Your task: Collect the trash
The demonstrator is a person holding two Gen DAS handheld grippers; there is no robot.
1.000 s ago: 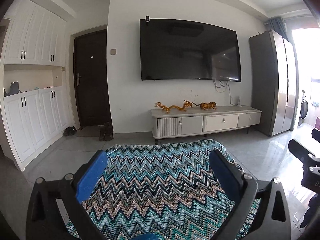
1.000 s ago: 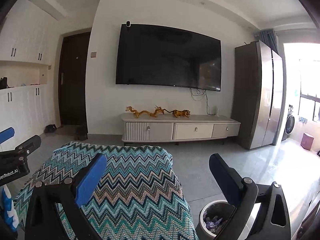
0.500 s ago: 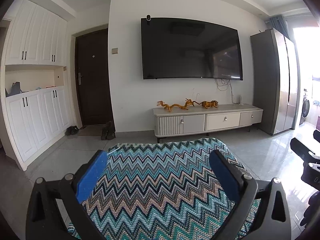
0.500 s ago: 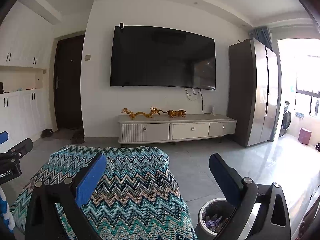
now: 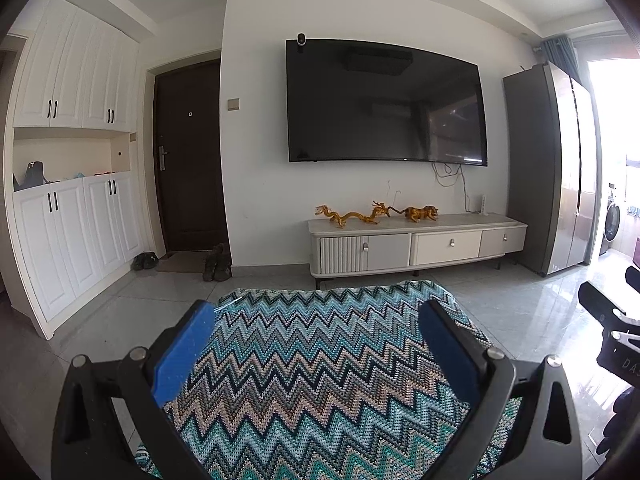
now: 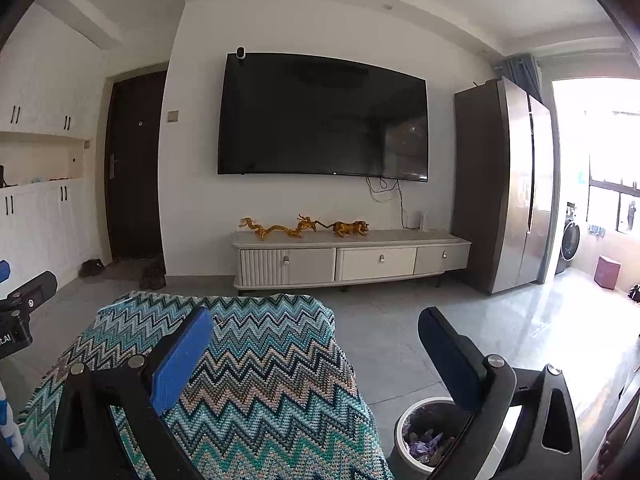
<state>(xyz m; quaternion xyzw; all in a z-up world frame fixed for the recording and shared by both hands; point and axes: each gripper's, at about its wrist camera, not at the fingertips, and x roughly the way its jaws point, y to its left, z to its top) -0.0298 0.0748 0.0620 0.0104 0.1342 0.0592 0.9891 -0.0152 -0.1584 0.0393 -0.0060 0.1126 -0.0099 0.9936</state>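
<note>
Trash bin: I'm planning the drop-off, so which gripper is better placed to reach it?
Right, probably. The trash bin sits just below the open right gripper; the left gripper, also open, sees only the zigzag cloth.

The left gripper [image 5: 316, 320] is level, its blue-padded jaws spread wide and empty. At its 3 o'clock, the right gripper [image 6: 316, 328] matches it.

Daylight pours in from the window [image 6: 608, 184] at the right edge, blown out to white and washing over the fridge [image 6: 516, 184] and the glossy floor [image 6: 552, 320]. The rest of the room is evenly, softly lit. The television [image 5: 384, 104] reflects the room faintly. Fisheye bending curves walls and ceiling; the corners go black. Focus is sharp throughout.
</note>
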